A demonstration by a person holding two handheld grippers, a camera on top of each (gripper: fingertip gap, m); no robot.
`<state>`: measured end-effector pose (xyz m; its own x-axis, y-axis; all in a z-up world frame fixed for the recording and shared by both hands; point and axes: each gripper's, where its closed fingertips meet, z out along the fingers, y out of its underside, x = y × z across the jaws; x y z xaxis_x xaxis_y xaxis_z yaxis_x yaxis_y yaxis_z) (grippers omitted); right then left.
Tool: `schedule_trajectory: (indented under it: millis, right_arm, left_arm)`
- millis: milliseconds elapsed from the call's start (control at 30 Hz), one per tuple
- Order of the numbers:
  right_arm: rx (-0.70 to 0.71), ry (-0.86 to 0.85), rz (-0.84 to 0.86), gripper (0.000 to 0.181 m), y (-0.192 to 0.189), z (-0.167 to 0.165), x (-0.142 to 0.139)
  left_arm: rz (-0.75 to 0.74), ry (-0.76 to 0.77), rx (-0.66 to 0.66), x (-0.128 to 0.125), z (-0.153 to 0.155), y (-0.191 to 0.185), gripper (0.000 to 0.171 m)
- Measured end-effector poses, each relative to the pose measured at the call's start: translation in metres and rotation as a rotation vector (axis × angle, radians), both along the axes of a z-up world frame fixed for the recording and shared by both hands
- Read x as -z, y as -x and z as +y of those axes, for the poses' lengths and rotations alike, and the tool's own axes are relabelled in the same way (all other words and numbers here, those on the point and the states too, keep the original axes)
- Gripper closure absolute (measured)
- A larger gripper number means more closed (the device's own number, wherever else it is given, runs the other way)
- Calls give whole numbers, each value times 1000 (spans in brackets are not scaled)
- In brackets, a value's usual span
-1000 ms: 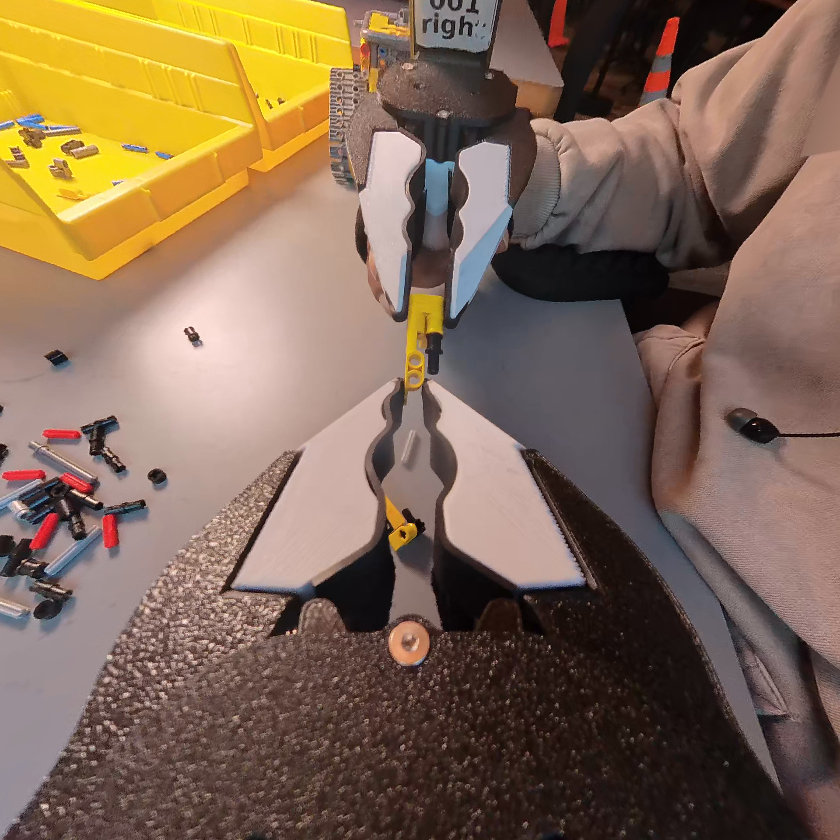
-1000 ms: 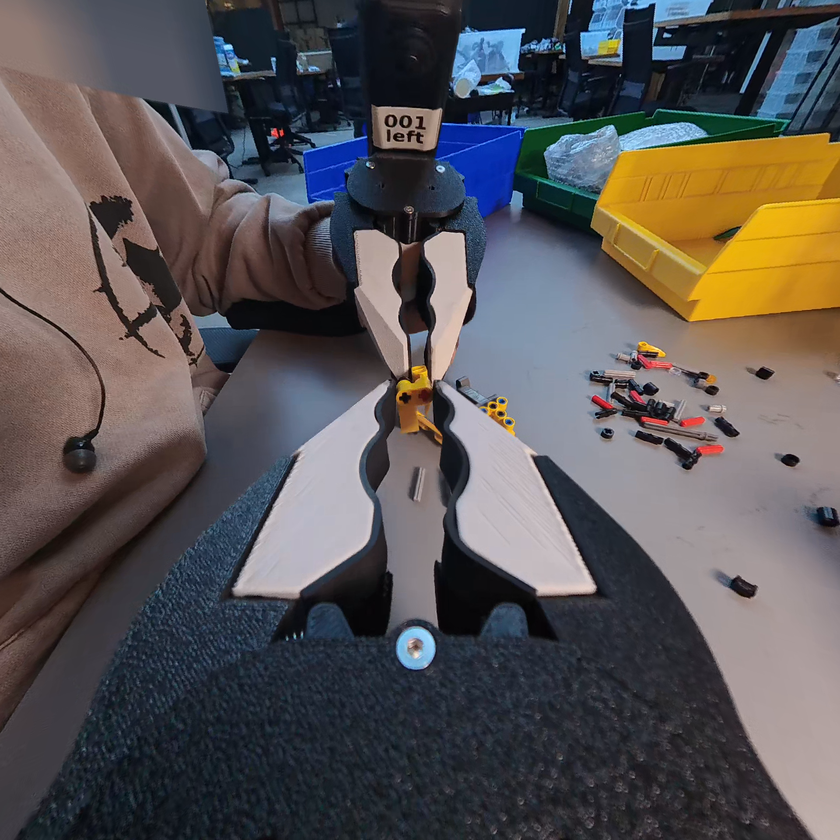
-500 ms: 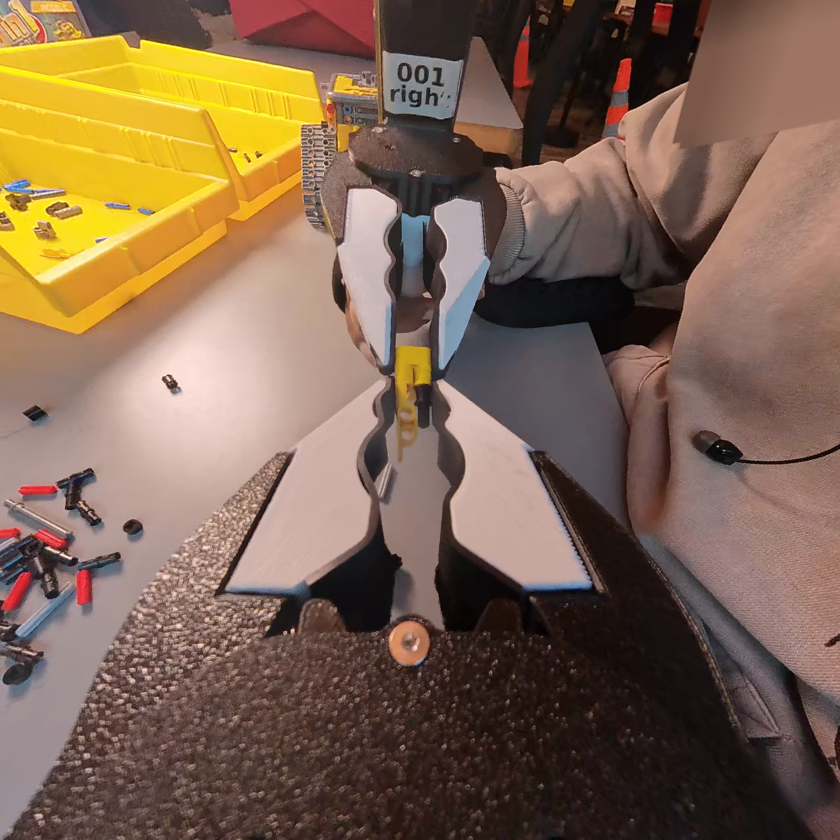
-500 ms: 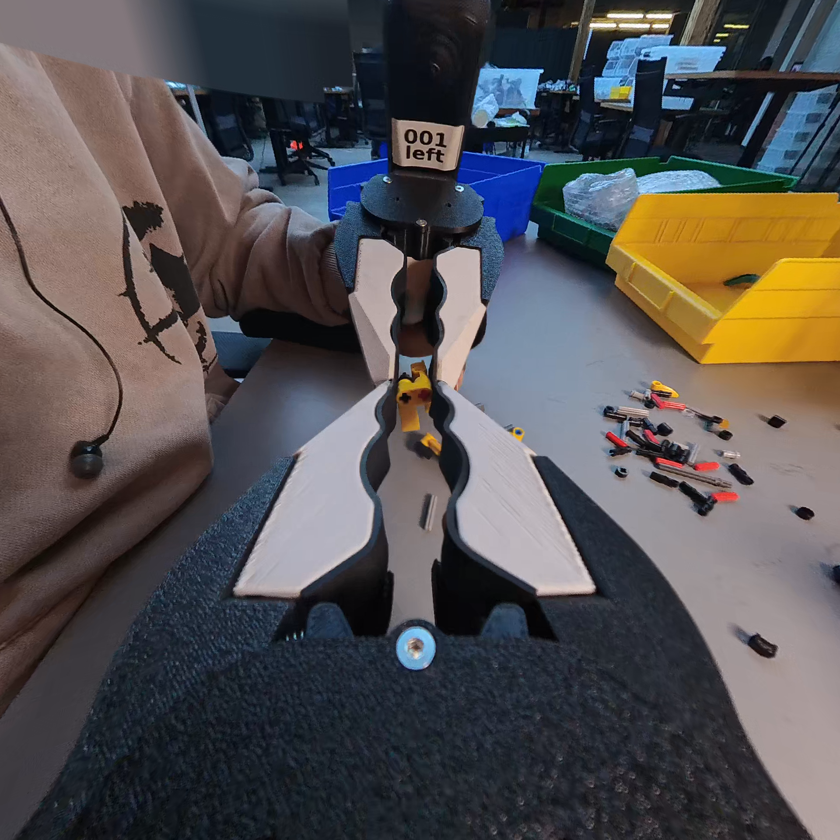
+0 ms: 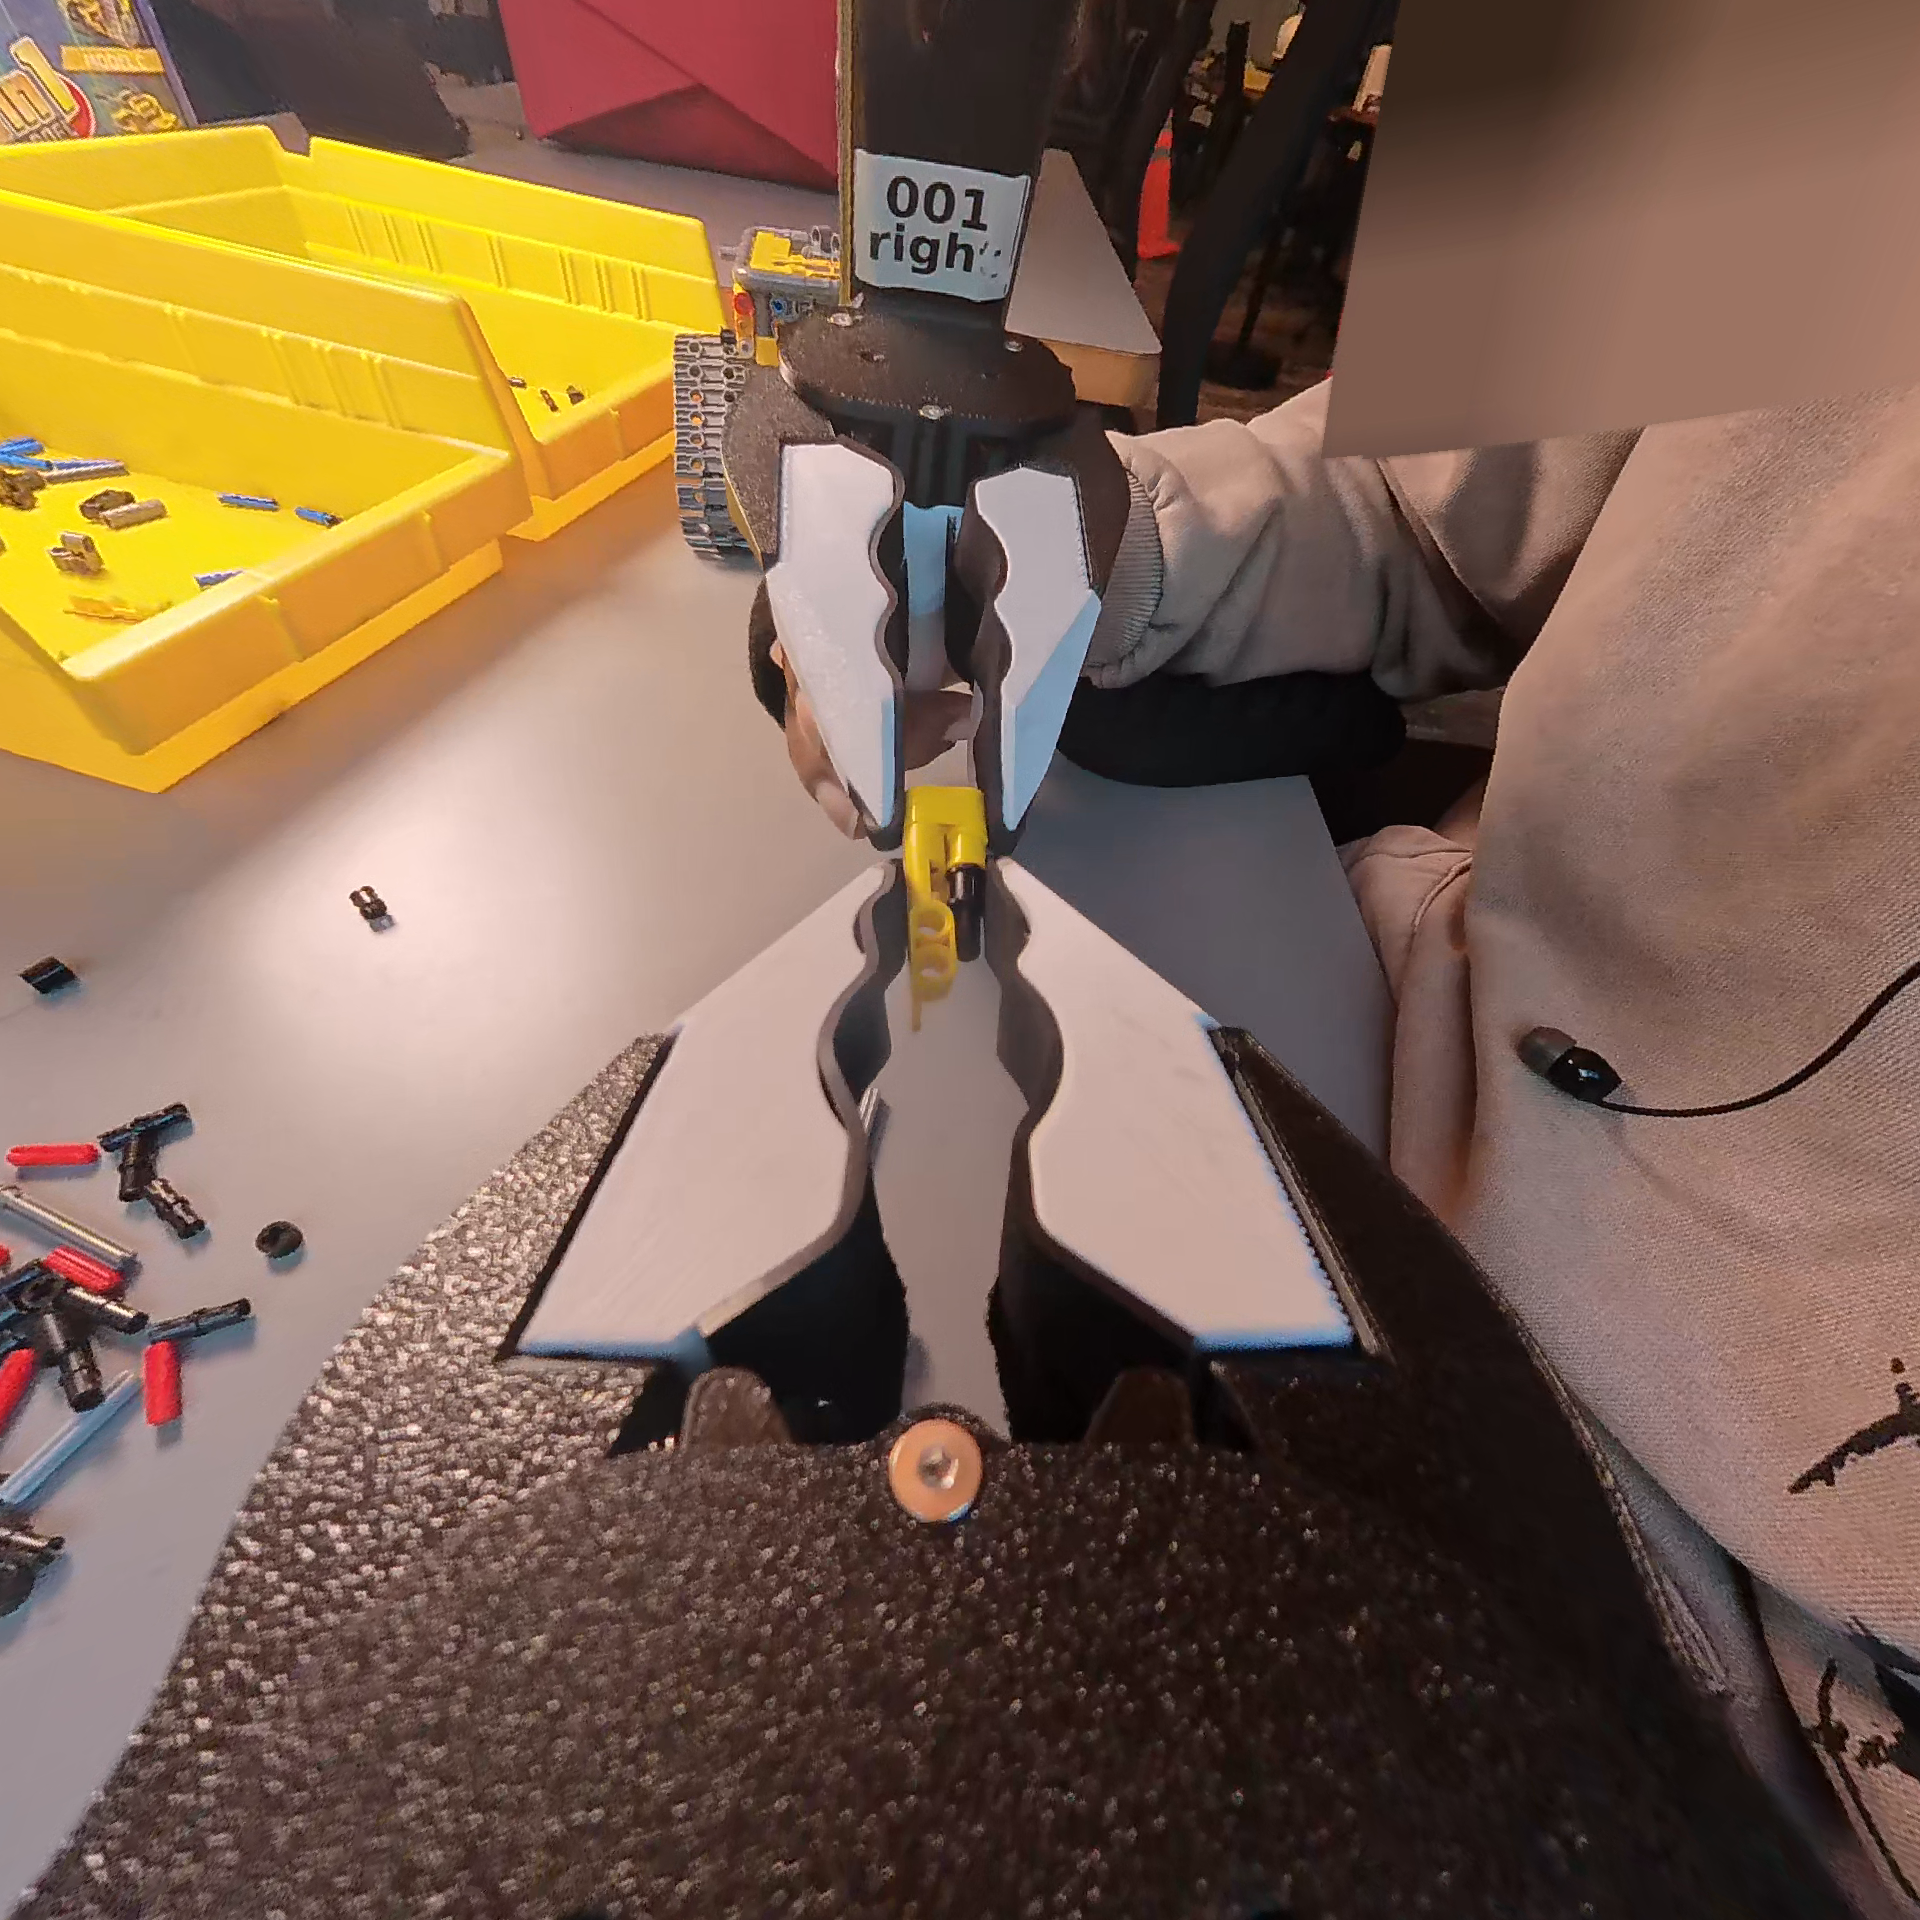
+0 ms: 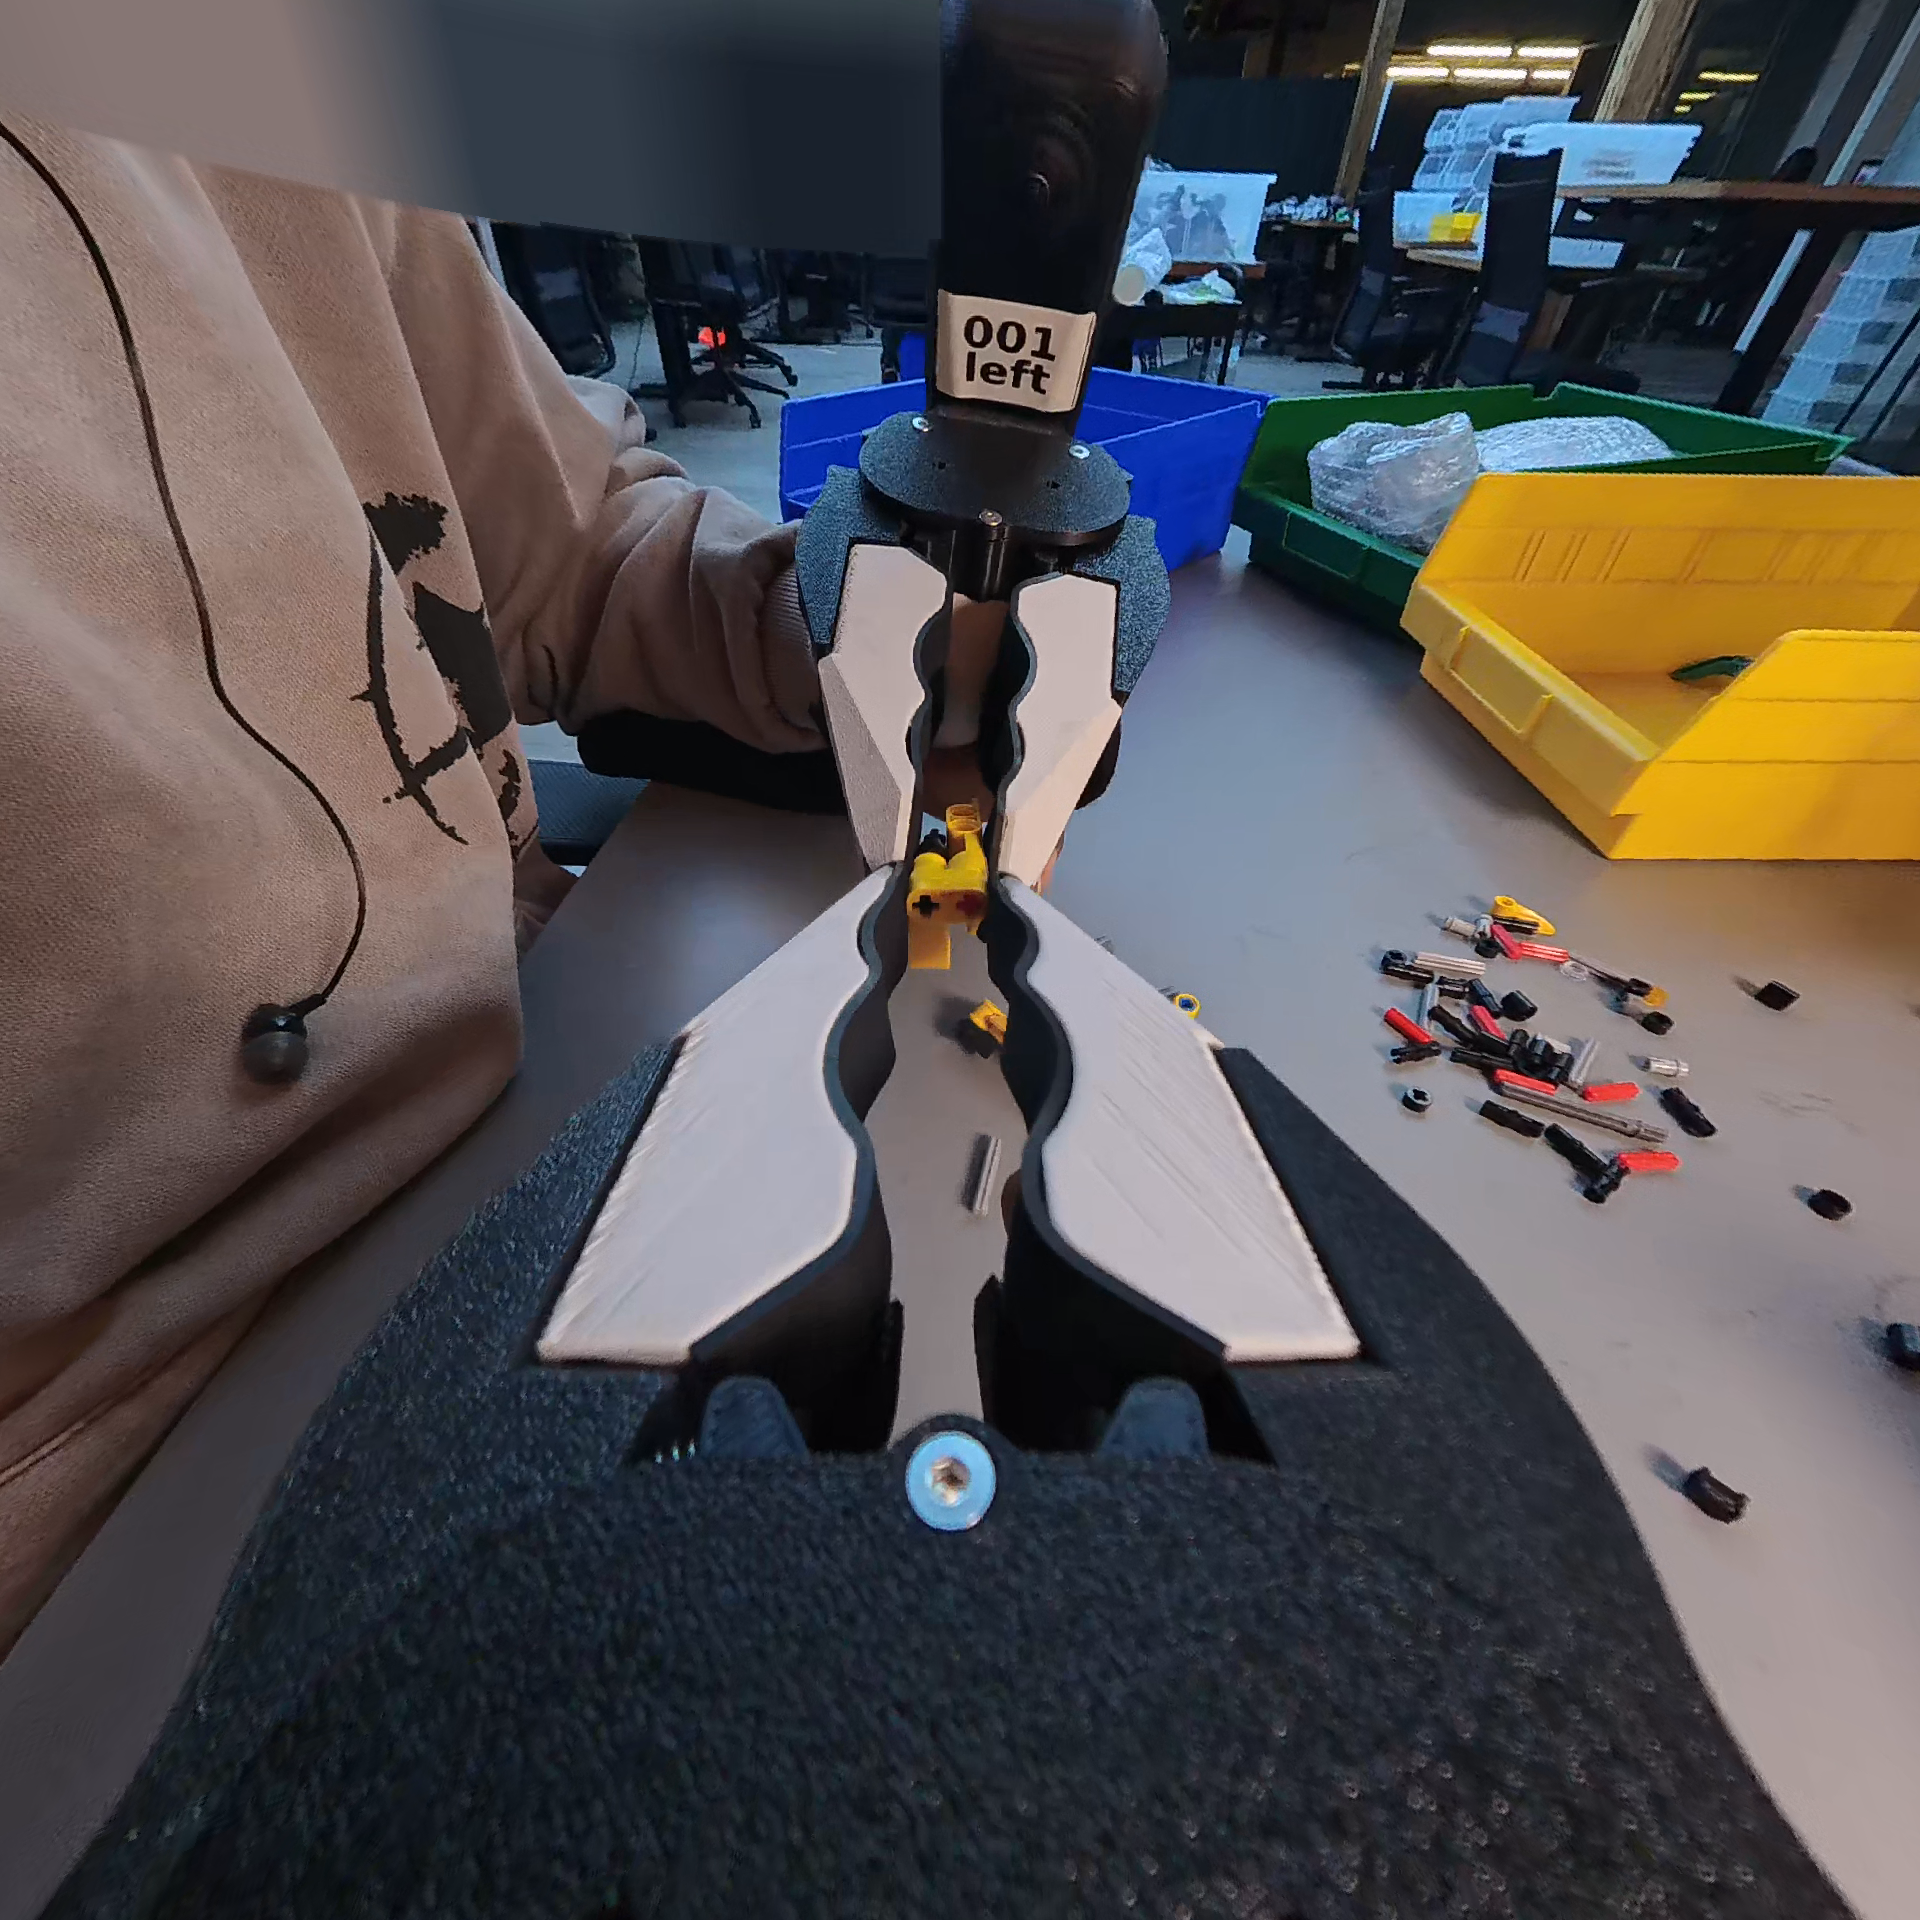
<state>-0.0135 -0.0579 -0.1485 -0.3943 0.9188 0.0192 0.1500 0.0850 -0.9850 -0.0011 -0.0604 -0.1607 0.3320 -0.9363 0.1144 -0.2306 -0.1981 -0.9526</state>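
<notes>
Your two grippers meet tip to tip above the grey surface [image 5: 436,790], and a small yellow piece [image 5: 940,847] sits exactly where they meet.

In the left wrist view, your right gripper [image 5: 940,831] comes from the far side and its fingers [image 5: 842,665] are narrow, clamped on the upper block of the yellow piece. The thin perforated end of the piece, with a black pin [image 5: 966,904] beside it, reaches down into the gap at the tips of your left gripper [image 5: 940,883]. The left fingers [image 5: 748,1143] stand narrow at the tips, close on both sides of this thin end; whether they press on it, you cannot tell from here.

In the right wrist view, the same yellow piece [image 6: 943,894] lies between the right fingers [image 6: 748,1164], held at the tips, and the left gripper [image 6: 951,847] touches it from the opposite side.

Under the right gripper a short grey axle [image 6: 982,1174] and another small yellow part [image 6: 982,1023] lie on the surface. A scatter of red, black and grey pins [image 6: 1527,1049] lies near, to the side. Yellow bins [image 5: 260,499] stand farther back.
</notes>
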Motion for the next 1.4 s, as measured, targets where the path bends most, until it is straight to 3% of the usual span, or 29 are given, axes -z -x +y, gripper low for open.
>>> schedule_trajectory:
  millis: [133, 233, 367, 533, 900, 1000, 1133, 1400]
  right_arm:
    - [-6, -11, -8, 169, -2, 0, 0]
    - [148, 37, 94, 170, -34, 48, -27]
    - [65, -113, -96, 168, -6, 20, 22]
    - [100, -182, -281, 168, -13, 38, 61]
    - [147, -261, -438, 162, -15, 40, 96]
    - [131, -188, -327, 148, -8, 32, 74]
    - [103, -122, -142, 147, 0, 18, 35]
    - [73, -125, -76, 162, 7, 3, 23]
  left_arm:
    - [13, -6, -11, 0, 1, 4, 157]
    - [-40, 25, -139, -4, 19, 55, 158]
    - [36, -3, -67, 4, 19, 18, 157]
    - [82, 33, -128, 24, 27, 28, 157]
    - [153, 2, -100, 36, 21, 18, 156]
    - [152, -11, -88, 36, 18, 15, 156]
    - [128, -53, -69, 30, 15, 11, 156]
    - [85, -66, -34, 21, 7, 6, 156]
